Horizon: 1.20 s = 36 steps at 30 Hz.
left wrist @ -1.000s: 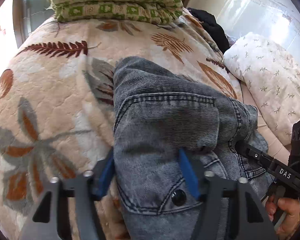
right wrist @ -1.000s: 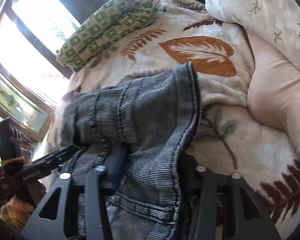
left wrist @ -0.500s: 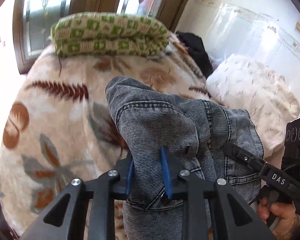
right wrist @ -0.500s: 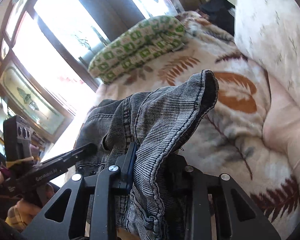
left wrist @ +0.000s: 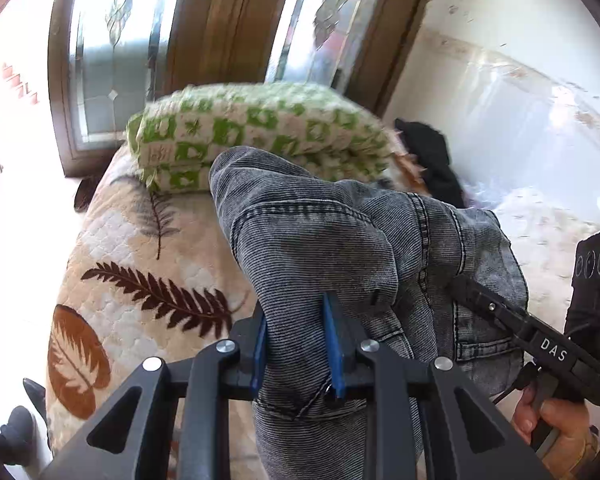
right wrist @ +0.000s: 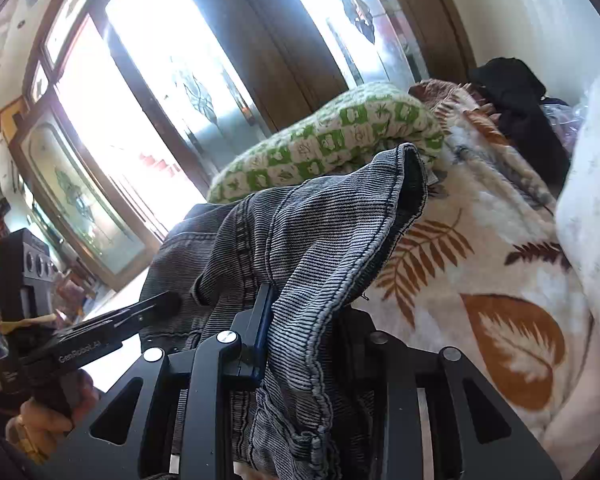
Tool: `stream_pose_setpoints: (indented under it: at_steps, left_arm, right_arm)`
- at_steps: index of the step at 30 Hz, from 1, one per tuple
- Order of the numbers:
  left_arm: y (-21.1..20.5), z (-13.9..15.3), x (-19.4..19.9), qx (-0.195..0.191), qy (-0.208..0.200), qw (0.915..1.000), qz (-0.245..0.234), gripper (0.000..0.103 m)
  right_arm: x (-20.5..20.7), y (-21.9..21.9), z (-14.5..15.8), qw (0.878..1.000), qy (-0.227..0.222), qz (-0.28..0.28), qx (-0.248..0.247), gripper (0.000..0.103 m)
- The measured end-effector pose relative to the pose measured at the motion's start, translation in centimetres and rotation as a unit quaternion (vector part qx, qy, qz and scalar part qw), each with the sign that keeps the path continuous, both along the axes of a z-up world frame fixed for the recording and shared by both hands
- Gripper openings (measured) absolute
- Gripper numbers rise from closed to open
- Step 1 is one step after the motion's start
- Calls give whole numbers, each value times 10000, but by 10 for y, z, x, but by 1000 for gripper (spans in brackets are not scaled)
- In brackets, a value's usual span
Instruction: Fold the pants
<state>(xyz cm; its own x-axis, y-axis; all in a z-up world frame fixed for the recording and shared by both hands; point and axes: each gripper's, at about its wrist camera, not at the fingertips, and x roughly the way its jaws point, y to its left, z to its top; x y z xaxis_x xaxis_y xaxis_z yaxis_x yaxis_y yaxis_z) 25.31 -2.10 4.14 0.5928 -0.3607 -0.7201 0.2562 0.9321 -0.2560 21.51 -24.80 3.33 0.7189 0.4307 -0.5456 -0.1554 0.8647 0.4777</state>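
Matte black left claw (left wrist: 296, 344) and right claw (right wrist: 300, 340), blue pads (left wrist: 334, 348), silver screws. White "DAS", "GenRobot.AI" lettering on side arms. Bare-skinned hand (left wrist: 556, 432) on black grip.

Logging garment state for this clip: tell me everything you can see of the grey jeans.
The grey washed-denim jeans are bunched and lifted above the leaf-patterned quilted bedspread, not flat. Fine ribbed weave, double-stitched seams, a pocket edge and a hemmed opening with dark inside show. The left gripper is shut on one fold, the right gripper on another, so the cloth hangs between them. How far it hangs below cannot be seen.
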Motion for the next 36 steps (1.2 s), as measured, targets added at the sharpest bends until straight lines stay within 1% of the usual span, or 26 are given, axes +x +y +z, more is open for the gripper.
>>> stream_pose_setpoints:
  at_steps: [3, 4, 5, 6, 7, 8, 9, 10, 13, 15, 17, 18, 20, 21, 23, 25, 27, 28, 30, 31, 32, 33, 34, 35, 36]
  left_arm:
    - [3, -44, 24, 72, 384, 9992, 99, 27]
    - [4, -63, 31, 122, 534, 9984, 131, 27]
    - [5, -87, 38, 214, 745, 9968, 168, 28]
    - [6, -109, 43, 355, 923, 9948, 229, 34]
    - [7, -127, 46, 444, 992, 9937, 261, 45]
    - [8, -136, 46, 464, 967, 9938, 279, 48]
    - [8, -138, 44, 467, 860, 9948, 287, 50]
    - [7, -138, 42, 508, 779, 9953, 254, 50]
    - [2, -138, 43, 702, 701, 9949, 158, 52]
    - [2, -136, 44, 684, 734, 9948, 196, 53]
    - [1, -134, 43, 711, 761, 9942, 257, 53]
    - [-2, -130, 44, 759, 791, 9935, 296, 53]
    - [-2, -125, 49, 912, 846, 9917, 337, 54]
    - [-4, -120, 49, 971, 847, 9911, 341, 54]
    - [-3, -103, 46, 949, 765, 9918, 377, 54]
    - [2, -85, 35, 833, 533, 9941, 443, 57]
    - [7, -68, 21, 680, 330, 9960, 467, 57]
    - [9, -64, 14, 589, 264, 9969, 440, 57]
    - [6, -62, -1, 533, 168, 9978, 346, 57]
    - [2, -64, -6, 554, 173, 9980, 238, 57]
    - [-5, -71, -12, 620, 208, 9978, 110, 57]
    - [-10, -78, -17, 722, 263, 9970, 16, 57]
    - [-15, -88, -20, 834, 354, 9959, -61, 57]
    - [-20, -100, -23, 961, 463, 9942, -104, 57]
    - [-23, -109, -26, 1117, 429, 9928, -94, 57]
  right_arm:
    - [31, 8, -37, 9993, 346, 19, -108, 30]
    - [41, 11, -56, 9985, 507, 27, -222, 31]
    - [51, 14, -78, 9968, 713, 46, -354, 32]
    - [57, 15, -93, 9953, 857, 39, -455, 33]
    - [64, 16, -114, 9925, 1035, -31, -652, 39]
    - [67, 13, -127, 9922, 1063, -59, -645, 45]
    - [67, 9, -135, 9935, 1012, -56, -509, 47]
    - [66, 5, -139, 9949, 907, -71, -444, 49]
    - [62, 7, -140, 9954, 760, -39, -577, 50]
    - [63, 7, -138, 9950, 806, -78, -588, 50]
    - [65, 9, -135, 9936, 873, -130, -704, 55]
    - [67, 11, -132, 9924, 919, -174, -802, 56]
    - [73, 15, -128, 9891, 1043, -221, -1011, 64]
    - [74, 15, -122, 9880, 1071, -222, -1091, 65]
    - [69, 14, -108, 9870, 1025, -244, -1211, 65]
    - [57, 11, -87, 9872, 810, -353, -1326, 67]
    - [44, 12, -70, 9867, 602, -439, -1442, 68]
    - [31, 14, -59, 9863, 404, -455, -1531, 69]
    - [16, 19, -48, 9849, 137, -424, -1673, 69]
    - [6, 23, -45, 9819, 11, -460, -1839, 69]
    - [-1, 26, -45, 9809, -82, -456, -1890, 69]
    - [-8, 29, -46, 9821, -143, -376, -1839, 68]
    - [-13, 34, -54, 9841, -108, -215, -1760, 63]
    - [-14, 38, -63, 9849, 21, -85, -1731, 52]
    - [-13, 39, -76, 9857, 245, 60, -1665, 45]
